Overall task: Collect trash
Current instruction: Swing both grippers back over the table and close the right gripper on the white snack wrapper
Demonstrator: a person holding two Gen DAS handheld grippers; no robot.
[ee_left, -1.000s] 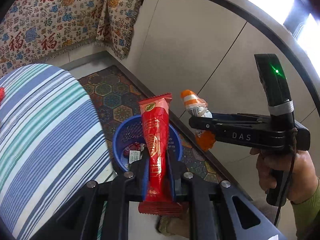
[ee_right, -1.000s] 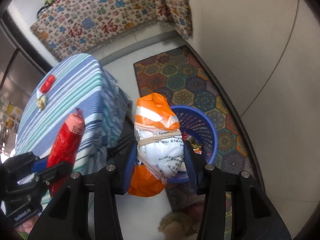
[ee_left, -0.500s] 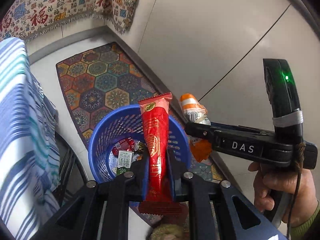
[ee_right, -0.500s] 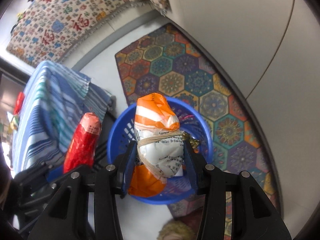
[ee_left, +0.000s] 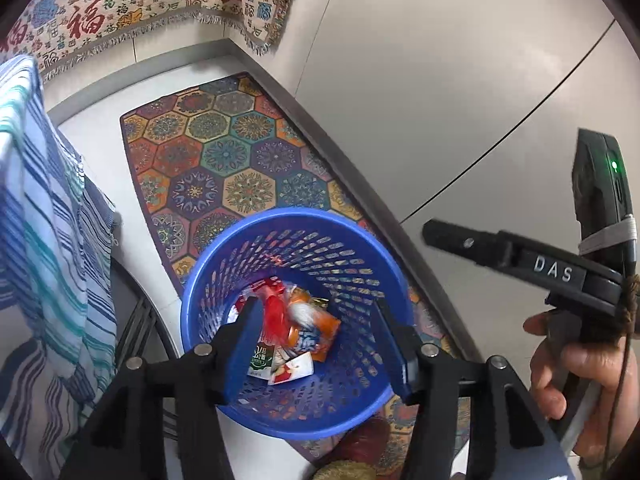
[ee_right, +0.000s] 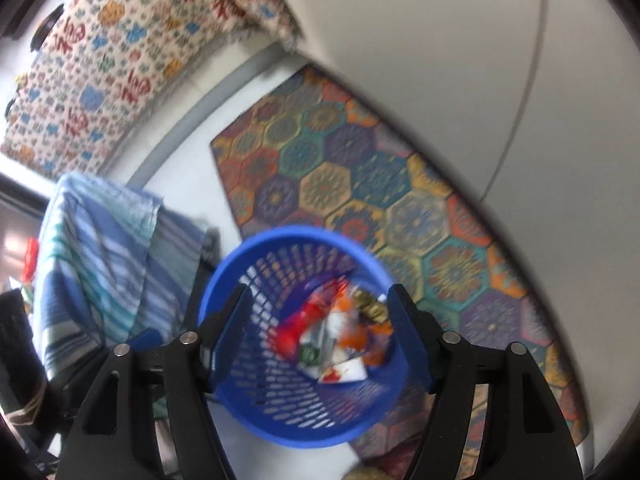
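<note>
Both grippers hang over the blue basket [ee_left: 297, 420] with nothing between their fingers: the left gripper [ee_left: 316, 340] has just been opening and its jaws stand well apart, and the right gripper [ee_right: 318, 332] has just been opening too — its jaws spread wide. Down in the basket lies the trash: a red wrapper [ee_left: 276, 312], an orange-and-white packet [ee_left: 310, 326] and a few smaller packets and cartons heaped on the perforated bottom. In the right wrist view the same heap [ee_right: 336, 336] is blurred, so the single pieces are hard to tell apart there. From the left wrist view the right gripper's black body, lettered DAS, reaches in from the right, held by a hand [ee_left: 576, 368]. The basket stands on the edge of a hexagon-patterned rug [ee_left: 224, 160] — beside it hangs a blue-and-teal striped cloth [ee_left: 44, 240], and a cream cloth with red characters [ee_left: 120, 4] drapes behind.
</note>
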